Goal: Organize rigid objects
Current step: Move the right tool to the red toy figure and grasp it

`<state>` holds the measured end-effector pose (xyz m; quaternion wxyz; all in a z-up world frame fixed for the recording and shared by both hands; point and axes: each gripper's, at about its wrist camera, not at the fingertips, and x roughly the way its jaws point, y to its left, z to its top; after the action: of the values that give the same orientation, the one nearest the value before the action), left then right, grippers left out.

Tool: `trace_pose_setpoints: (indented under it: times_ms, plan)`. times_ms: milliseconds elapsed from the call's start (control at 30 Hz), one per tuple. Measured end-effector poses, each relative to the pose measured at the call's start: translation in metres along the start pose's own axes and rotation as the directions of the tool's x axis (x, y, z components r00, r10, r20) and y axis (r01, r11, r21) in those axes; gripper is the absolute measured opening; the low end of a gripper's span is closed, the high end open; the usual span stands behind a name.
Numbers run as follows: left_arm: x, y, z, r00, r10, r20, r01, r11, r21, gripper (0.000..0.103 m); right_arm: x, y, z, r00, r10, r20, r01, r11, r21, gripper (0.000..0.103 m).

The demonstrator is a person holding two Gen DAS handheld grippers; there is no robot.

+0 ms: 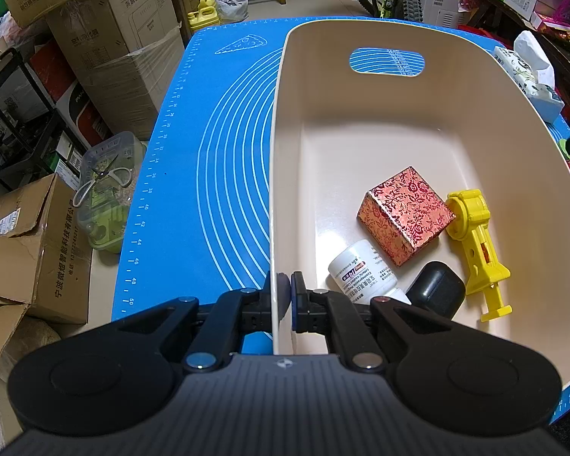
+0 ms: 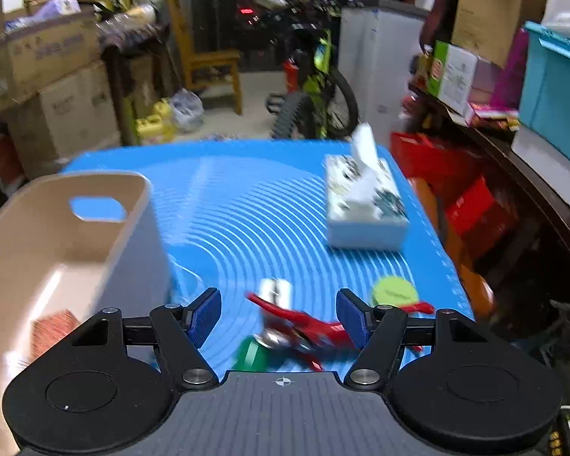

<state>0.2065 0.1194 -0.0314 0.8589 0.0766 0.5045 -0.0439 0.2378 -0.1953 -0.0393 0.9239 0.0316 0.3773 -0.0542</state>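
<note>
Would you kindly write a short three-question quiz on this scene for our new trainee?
1. True or false: the left gripper is shut on the wall of the beige bin.
2. Which of these lies outside the bin? A) patterned red box B) yellow plastic tool C) red-handled tool D) white bottle
3. Fill in: the right gripper hangs ____ above the red-handled tool.

Key: 1 true; 2 C; 3 open.
</note>
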Motion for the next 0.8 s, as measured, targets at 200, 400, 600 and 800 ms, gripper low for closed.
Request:
trace_pose_setpoints:
  times_ms: [200,400,600,800]
  plan:
    - [-0.001,0.001,0.0,1.0,0.002,0.0,-0.002,1.0,0.002,0.009,0.013,-0.014,-0.01,0.999,-0.031,-0.028,0.03,0.999,-0.038,0.074]
    - [-0.002,0.003,0.0,1.0,0.002,-0.001,-0.002,1.0,0.003,0.009,0.03,-0.017,-0.005,0.997,-0.01,-0.072,-0.007,0.973,-0.229,0.074]
    - [-0.002,0.003,0.0,1.0,0.003,0.0,-0.003,1.0,0.004,0.009,0.048,-0.013,-0.002,0.983,0.044,-0.175,-0.115,0.902,-0.417,0.074]
    - [-0.002,0.004,0.0,1.0,0.004,0.0,-0.004,1.0,0.006,0.009,0.065,-0.001,0.003,0.964,0.042,-0.262,-0.188,0.805,-0.562,0.074]
